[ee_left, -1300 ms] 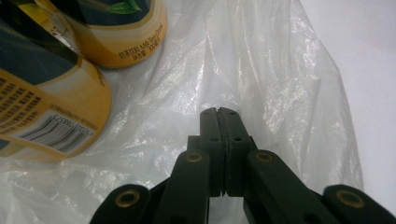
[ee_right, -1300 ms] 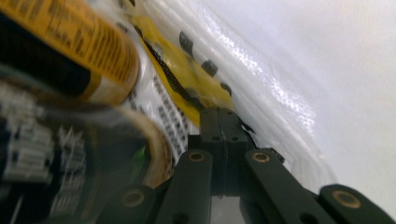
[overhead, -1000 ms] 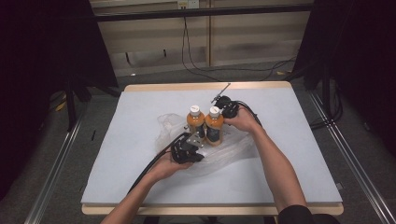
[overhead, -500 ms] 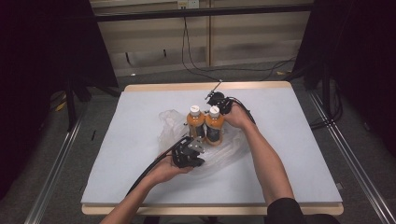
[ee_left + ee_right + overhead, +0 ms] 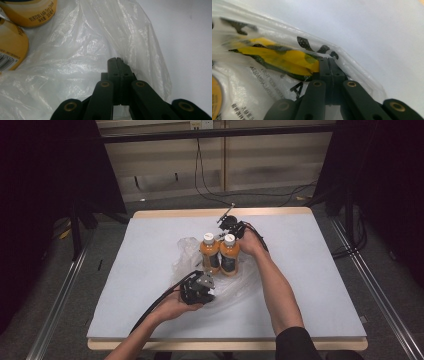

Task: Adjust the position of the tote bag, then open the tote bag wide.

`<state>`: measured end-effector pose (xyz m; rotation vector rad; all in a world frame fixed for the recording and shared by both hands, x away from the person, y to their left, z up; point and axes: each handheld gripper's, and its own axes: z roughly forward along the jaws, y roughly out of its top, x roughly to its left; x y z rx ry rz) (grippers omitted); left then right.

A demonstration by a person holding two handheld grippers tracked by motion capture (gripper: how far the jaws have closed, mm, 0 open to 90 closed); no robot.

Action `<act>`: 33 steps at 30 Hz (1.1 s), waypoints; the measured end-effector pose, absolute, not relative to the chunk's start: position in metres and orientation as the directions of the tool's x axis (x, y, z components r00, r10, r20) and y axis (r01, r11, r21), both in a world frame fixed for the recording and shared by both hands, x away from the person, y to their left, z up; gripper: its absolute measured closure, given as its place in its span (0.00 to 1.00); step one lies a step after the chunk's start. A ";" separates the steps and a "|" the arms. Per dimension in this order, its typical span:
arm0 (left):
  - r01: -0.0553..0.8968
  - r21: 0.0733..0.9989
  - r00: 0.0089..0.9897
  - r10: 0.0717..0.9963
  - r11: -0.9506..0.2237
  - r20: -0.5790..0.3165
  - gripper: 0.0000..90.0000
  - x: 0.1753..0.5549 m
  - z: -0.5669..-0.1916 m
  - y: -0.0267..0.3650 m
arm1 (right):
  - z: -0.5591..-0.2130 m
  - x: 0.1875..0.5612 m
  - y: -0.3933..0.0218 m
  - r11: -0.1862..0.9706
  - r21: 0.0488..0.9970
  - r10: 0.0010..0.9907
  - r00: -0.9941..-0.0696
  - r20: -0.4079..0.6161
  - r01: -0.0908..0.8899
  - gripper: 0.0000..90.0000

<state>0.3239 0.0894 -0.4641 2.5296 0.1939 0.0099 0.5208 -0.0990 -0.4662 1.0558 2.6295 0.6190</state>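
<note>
High view: two orange drink bottles (image 5: 220,254) with white caps, upright and touching side by side, standing on a crumpled clear plastic bag (image 5: 235,282) near the middle of the white table (image 5: 320,270). Left gripper (image 5: 199,289) held low at the bag's near edge, just in front of the bottles, cable trailing back along the forearm. Right gripper (image 5: 231,223) just behind and to the right of the bottles, at the bag's far edge, hand wrapped around it.

Left gripper view: jaws pressed together, clenched on a fold of the plastic bag (image 5: 105,40), film bunching up around the tips. Bottoms of the two bottles (image 5: 15,30) at upper left, seen through and beside the film; bare white table (image 5: 185,37) to the right.

Right gripper view: jaws likewise closed tight, pinching the bag (image 5: 274,65) at a printed patch of yellow with black lettering. Sliver of orange bottle (image 5: 215,100) at lower left behind the film; white table (image 5: 374,30) beyond.
</note>
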 end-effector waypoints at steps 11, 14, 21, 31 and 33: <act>0.181 0.585 0.983 0.166 -0.790 -0.080 1.00 0.336 -0.466 0.096 | -0.468 0.525 -0.101 0.635 0.491 0.707 -0.704 -0.060 0.596 1.00; 0.243 0.606 0.968 0.228 -0.757 -0.103 1.00 0.343 -0.468 0.102 | -0.467 0.521 -0.101 0.628 0.497 0.702 -0.712 -0.028 0.599 1.00; 0.300 0.691 0.951 0.267 -0.657 -0.158 1.00 0.353 -0.461 0.113 | -0.454 0.503 -0.113 0.572 0.576 0.696 -0.717 0.036 0.584 1.00; 0.322 0.757 0.931 0.337 -0.568 -0.143 1.00 0.359 -0.446 0.133 | -0.426 0.480 -0.134 0.513 0.681 0.673 -0.738 0.058 0.522 1.00; 0.320 0.767 0.929 0.345 -0.556 -0.138 0.99 0.359 -0.443 0.135 | -0.423 0.478 -0.141 0.502 0.687 0.682 -0.729 0.058 0.525 1.00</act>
